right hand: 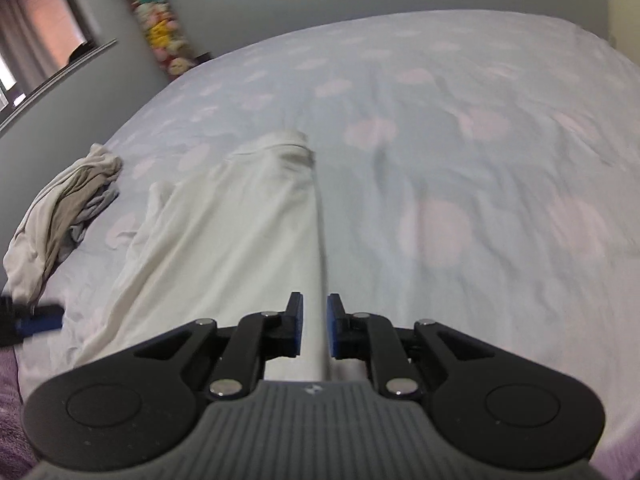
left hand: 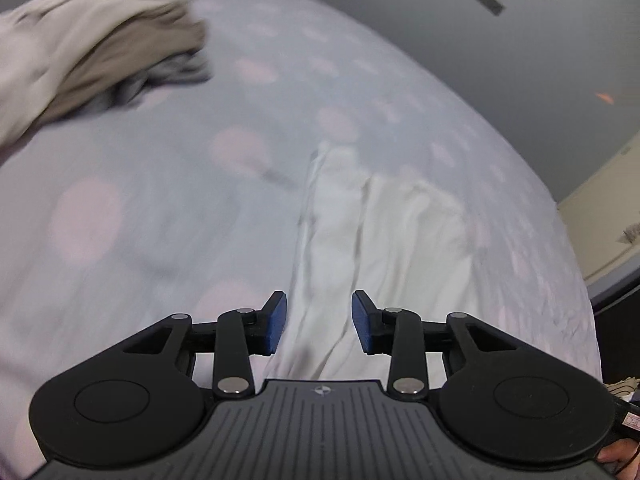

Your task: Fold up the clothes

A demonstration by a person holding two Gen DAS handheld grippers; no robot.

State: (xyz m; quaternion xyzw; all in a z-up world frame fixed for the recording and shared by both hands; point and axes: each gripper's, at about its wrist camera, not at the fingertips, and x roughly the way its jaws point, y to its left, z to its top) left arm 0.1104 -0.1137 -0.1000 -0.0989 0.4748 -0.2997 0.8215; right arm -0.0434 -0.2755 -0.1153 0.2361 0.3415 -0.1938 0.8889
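No writing can be read anywhere; only a small round emblem marks each tool's grey body. The right gripper (right hand: pixel 315 326) has its jaws nearly together, pinching the folded edge of the white garment (right hand: pixel 240 216), which stretches up the bed (right hand: pixel 480 120) toward its far edge. The left gripper (left hand: pixel 319 322) hovers over the same cloth, jaws spread. A heap of beige and grey clothes (right hand: pixel 60 208) lies near the bed's left edge.

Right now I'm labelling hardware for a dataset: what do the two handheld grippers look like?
Both the left gripper and right gripper match: black linkage arms with silver pivot pins, blue pads on the fingers, round black side discs, and a ribbed grey body bearing a small round emblem.
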